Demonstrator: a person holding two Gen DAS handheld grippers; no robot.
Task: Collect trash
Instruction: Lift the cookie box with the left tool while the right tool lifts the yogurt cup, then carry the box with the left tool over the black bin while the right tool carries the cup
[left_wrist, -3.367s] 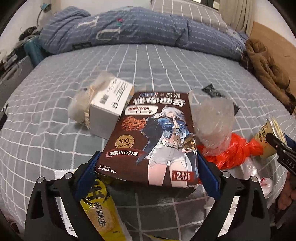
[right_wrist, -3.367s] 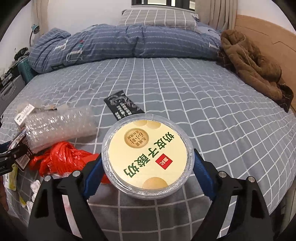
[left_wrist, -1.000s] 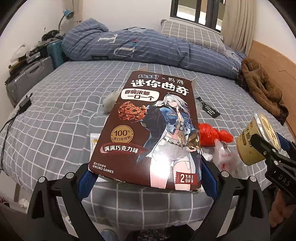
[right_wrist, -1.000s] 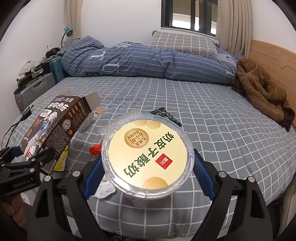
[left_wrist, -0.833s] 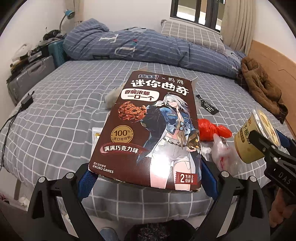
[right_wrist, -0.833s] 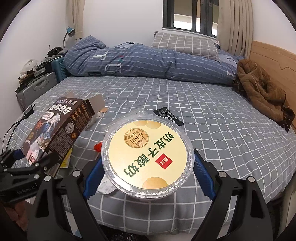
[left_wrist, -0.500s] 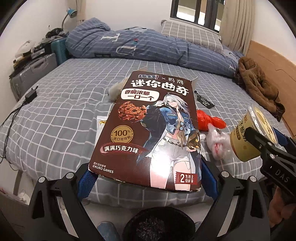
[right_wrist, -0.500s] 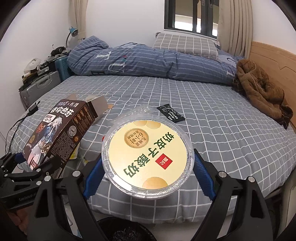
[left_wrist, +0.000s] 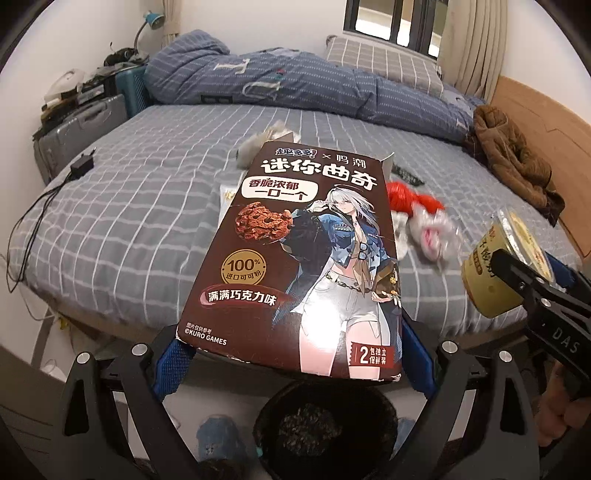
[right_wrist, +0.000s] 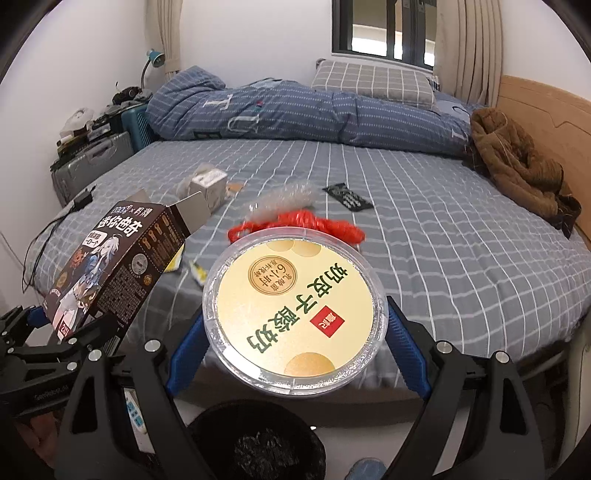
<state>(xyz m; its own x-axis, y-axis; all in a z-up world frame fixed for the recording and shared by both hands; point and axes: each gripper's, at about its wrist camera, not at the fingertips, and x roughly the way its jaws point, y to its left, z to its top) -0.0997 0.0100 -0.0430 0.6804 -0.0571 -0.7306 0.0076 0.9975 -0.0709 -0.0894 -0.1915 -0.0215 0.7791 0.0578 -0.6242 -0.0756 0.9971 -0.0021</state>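
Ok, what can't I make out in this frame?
- Bin contents: both views, dark, cut by the bottom edge.
- Yellow wrappers: right view, mostly behind the cup; print too small.
- White bag: left view, blurred.
- Bed under the box: hidden.

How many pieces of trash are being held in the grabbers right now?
2. The cookie box is clamped in the left gripper, and the yogurt cup is clamped in the right gripper. Both hang above the black bin. More trash lies on the bed.
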